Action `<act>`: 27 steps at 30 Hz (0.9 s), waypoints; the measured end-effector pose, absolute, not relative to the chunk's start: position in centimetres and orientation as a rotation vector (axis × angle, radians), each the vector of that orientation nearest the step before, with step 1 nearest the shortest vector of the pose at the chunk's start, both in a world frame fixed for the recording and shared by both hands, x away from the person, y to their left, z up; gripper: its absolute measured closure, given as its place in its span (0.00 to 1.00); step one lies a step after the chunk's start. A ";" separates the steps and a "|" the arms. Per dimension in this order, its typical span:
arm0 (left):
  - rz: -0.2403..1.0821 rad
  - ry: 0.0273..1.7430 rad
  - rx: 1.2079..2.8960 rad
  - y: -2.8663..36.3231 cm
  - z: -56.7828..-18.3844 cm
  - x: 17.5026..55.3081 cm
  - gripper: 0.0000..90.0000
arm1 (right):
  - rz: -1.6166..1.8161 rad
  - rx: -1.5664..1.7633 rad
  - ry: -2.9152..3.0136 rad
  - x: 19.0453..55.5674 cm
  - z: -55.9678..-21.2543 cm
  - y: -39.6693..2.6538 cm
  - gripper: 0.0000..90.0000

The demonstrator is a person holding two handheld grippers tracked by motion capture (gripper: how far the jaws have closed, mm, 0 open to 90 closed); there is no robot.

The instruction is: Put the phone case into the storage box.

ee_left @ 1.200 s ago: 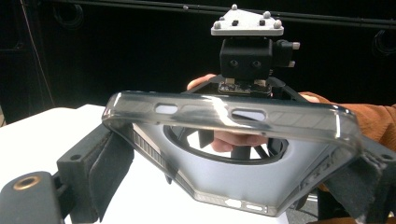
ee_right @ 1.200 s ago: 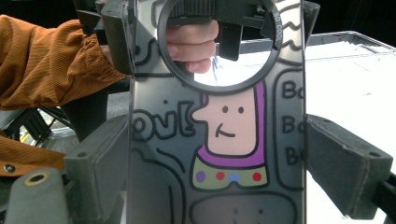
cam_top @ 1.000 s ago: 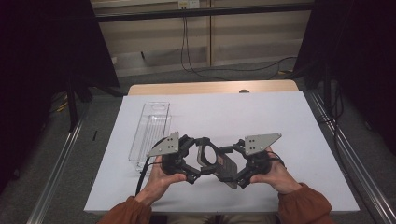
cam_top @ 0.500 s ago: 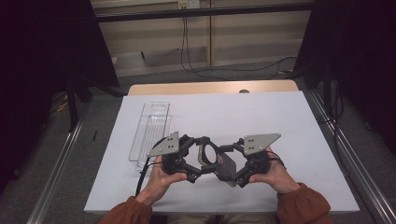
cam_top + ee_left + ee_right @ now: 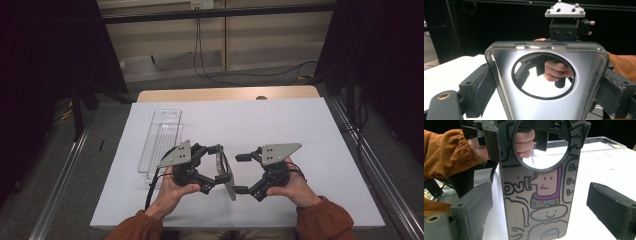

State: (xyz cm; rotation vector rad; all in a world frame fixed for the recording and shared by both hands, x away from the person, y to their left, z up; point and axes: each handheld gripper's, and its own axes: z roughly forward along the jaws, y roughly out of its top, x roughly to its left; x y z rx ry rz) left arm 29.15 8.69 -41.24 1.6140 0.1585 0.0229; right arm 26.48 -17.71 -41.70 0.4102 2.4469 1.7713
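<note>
Hold phone case (image 5: 226, 172) upright above table (image 5: 310, 130), clamped across its edges in left gripper (image 5: 220, 170); keep right gripper (image 5: 241, 173), jaws just opened and off it, backing straight away

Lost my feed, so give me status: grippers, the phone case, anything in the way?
Left gripper shut on phone case. Right gripper open, fingers just widened, off the case. Clear tray beyond, not in the way.

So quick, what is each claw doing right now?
Left claw: closed on the phone case, pads pressing both its edges.
Right claw: open, jaws just opening, pads off the phone case between them.
</note>
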 end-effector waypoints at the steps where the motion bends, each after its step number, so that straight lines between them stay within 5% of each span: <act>1: 0.022 0.156 1.617 8.8 -41.2 29.2 0.14 | 1.768 0.416 2.439 26.5 -41.7 -17.8 0.07; 27: 0.163 0.364 1.612 11.0 -41.2 29.6 0.14 | 1.695 0.790 2.168 25.7 -42.4 -20.9 0.03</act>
